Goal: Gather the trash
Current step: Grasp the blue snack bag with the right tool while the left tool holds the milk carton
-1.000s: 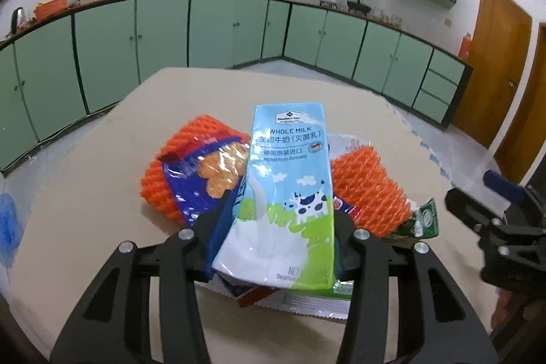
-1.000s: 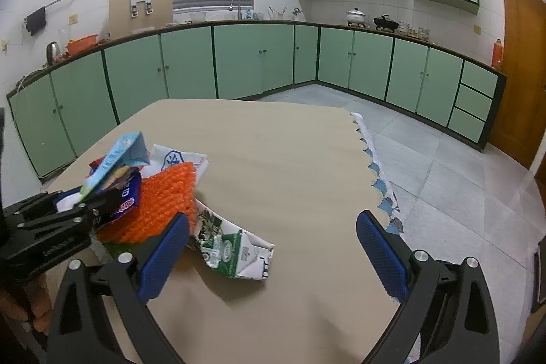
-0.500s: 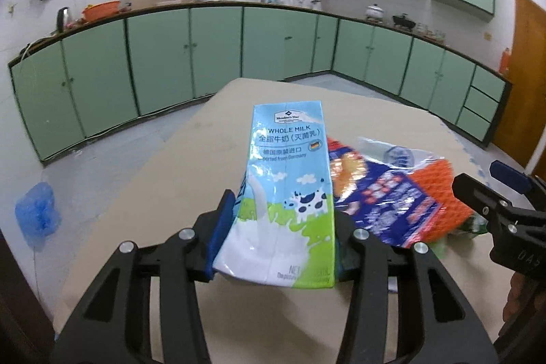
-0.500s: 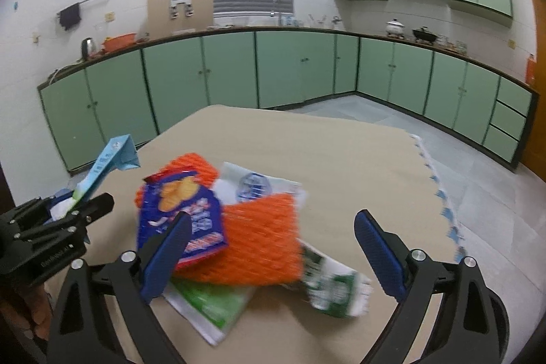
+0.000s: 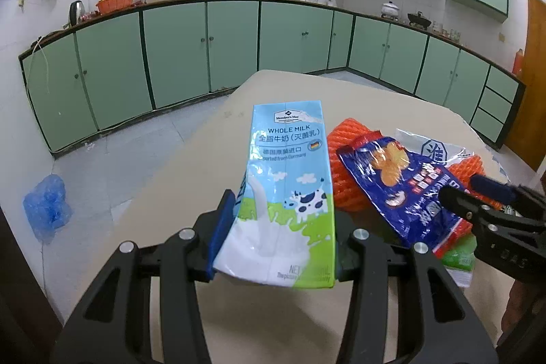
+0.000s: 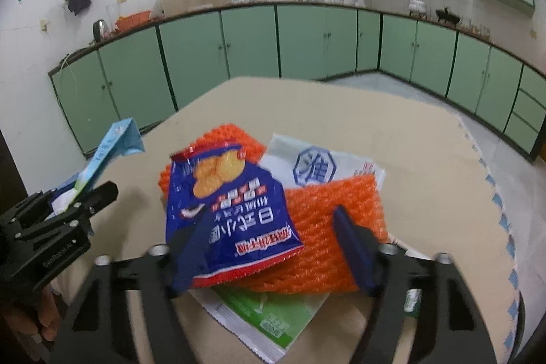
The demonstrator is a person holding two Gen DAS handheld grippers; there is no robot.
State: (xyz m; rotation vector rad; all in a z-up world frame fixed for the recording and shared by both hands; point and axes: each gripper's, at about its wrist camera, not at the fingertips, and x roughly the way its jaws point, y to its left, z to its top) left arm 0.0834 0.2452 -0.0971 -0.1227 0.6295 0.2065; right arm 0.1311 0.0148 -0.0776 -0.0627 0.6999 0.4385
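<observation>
1. Your left gripper [image 5: 276, 237] is clamped on the whole milk carton [image 5: 285, 190], held tilted above the near left part of the tan table [image 5: 273, 91].
2. Right of it lies the trash pile: blue snack bag [image 6: 228, 210] on top of orange foam netting [image 6: 327, 220], with a white wrapper [image 6: 317, 162] behind and a green packet [image 6: 269, 312] beneath.
3. Your right gripper [image 6: 273, 248] has just been closing; its jaws stand half-narrowed around the snack bag and netting. Whether both pads press yet, you cannot tell.
</observation>
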